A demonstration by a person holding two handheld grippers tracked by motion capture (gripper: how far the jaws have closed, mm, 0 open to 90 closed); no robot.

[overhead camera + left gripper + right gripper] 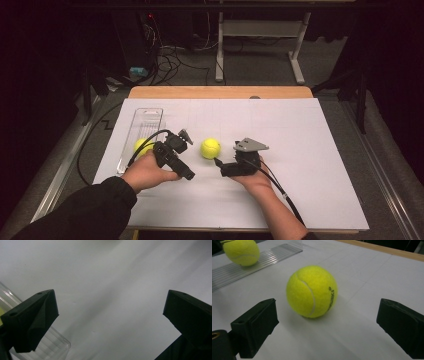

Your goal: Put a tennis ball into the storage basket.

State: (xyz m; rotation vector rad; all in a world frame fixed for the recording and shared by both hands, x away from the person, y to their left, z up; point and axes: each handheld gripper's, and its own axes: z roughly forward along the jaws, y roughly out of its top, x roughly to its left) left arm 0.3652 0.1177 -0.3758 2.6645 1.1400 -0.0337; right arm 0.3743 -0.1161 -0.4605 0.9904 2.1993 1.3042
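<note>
1. Tennis ball [312, 291] sits on the table just ahead of the right gripper [327, 327], between its wide-open jaws, not yet grasped.
2. Left gripper [110, 315] gapes empty beside the clear tray [56, 342].
3. Farther off, a second ball [242, 252] already rests in that tray.

In the high view, the second tennis ball [141, 146] at centre left is half hidden behind the left gripper [185, 136] — only its left part shows. In the right gripper view it sits top left, cut by the frame's edge. The clear tray [57, 342] — lower left of the left gripper view — is cut off and partly covered by a jaw.
</note>
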